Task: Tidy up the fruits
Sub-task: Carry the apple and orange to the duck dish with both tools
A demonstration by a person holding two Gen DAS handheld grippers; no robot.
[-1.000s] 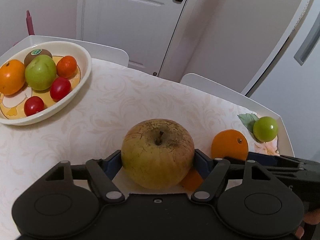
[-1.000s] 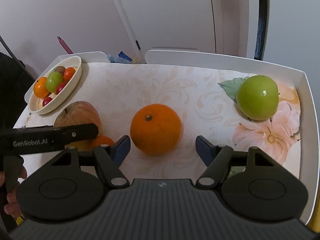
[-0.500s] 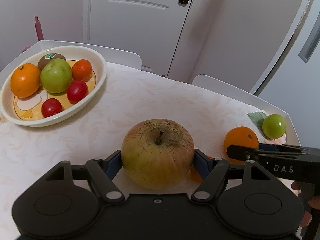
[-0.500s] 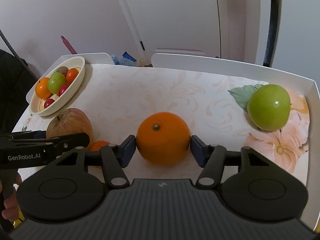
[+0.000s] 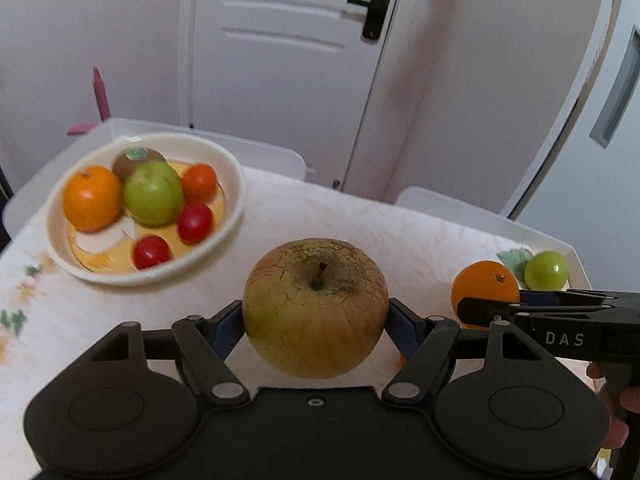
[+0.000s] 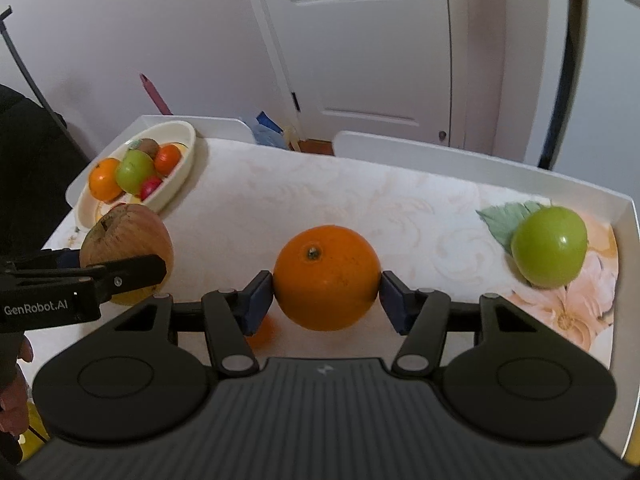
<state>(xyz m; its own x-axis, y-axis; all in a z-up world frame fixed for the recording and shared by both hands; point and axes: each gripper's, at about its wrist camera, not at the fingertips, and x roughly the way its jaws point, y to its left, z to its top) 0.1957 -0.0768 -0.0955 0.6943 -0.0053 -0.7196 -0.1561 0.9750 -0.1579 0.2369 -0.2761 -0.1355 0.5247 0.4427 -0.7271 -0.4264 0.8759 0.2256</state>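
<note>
My left gripper [image 5: 316, 316] is shut on a large yellow-brown apple [image 5: 315, 307] and holds it above the table; the apple also shows in the right wrist view [image 6: 126, 248]. My right gripper [image 6: 326, 290] is shut on an orange [image 6: 326, 278] and holds it just above the table; the orange also shows in the left wrist view [image 5: 484, 286]. A cream bowl [image 5: 236, 200] at the far left holds an orange, a green apple, a kiwi and several small red and orange fruits. A green apple [image 6: 549, 246] lies at the right on the table.
The table has a white raised rim [image 6: 480, 156] and a floral cloth [image 6: 320, 200]. A small orange fruit [image 6: 264, 332] lies under my right gripper. A white door [image 5: 280, 60] stands behind the table. A pink stick [image 5: 100, 92] rises at the far left.
My right gripper closed on the orange and lifted it slightly. My left gripper raised the large apple and moved back, so the bowl now sits closer to centre.
</note>
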